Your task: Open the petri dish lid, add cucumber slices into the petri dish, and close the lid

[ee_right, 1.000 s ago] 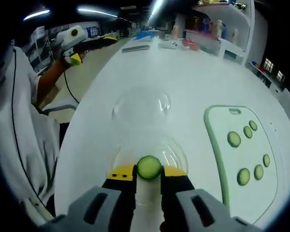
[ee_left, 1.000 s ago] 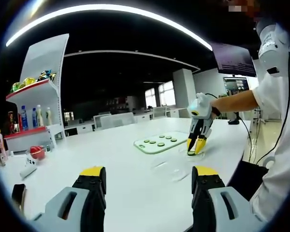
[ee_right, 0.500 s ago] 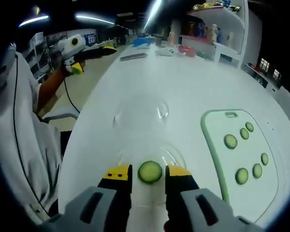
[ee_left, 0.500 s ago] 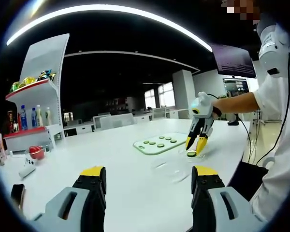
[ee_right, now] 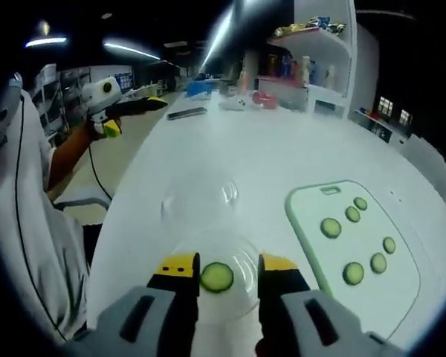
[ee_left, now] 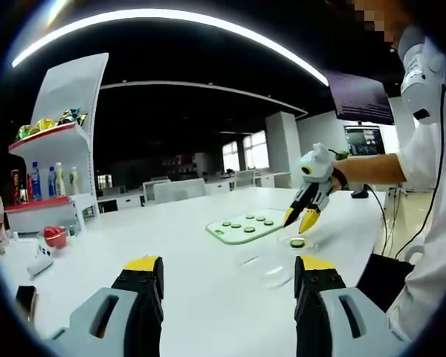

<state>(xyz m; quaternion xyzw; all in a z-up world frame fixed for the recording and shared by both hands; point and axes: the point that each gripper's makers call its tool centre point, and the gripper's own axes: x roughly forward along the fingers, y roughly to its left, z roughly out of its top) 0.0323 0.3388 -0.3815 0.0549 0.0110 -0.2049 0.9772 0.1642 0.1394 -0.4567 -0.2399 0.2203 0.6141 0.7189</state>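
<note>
A cucumber slice (ee_right: 217, 277) lies in the clear petri dish (ee_right: 241, 256) on the white table, straight below my right gripper (ee_right: 227, 266), which stands open above it. The clear lid (ee_right: 201, 201) rests on the table just beyond the dish. To the right, a pale green cutting board (ee_right: 312, 230) carries several more cucumber slices (ee_right: 330, 227). In the left gripper view my left gripper (ee_left: 227, 271) is open and holds nothing, low over the table; the right gripper (ee_left: 301, 217) hangs over the dish with the slice (ee_left: 297, 242), beside the board (ee_left: 247, 224) and lid (ee_left: 264, 264).
A white shelf unit (ee_left: 56, 160) with bottles and snacks stands at the far left of the table, with a red bowl (ee_left: 56, 235) and small items near it. A person's white sleeve (ee_left: 424, 149) shows at right. A dark flat device (ee_right: 186, 113) lies far down the table.
My right gripper opened, let the cucumber slice drop into the dish, and has risen away from it. The left gripper stayed open and still.
</note>
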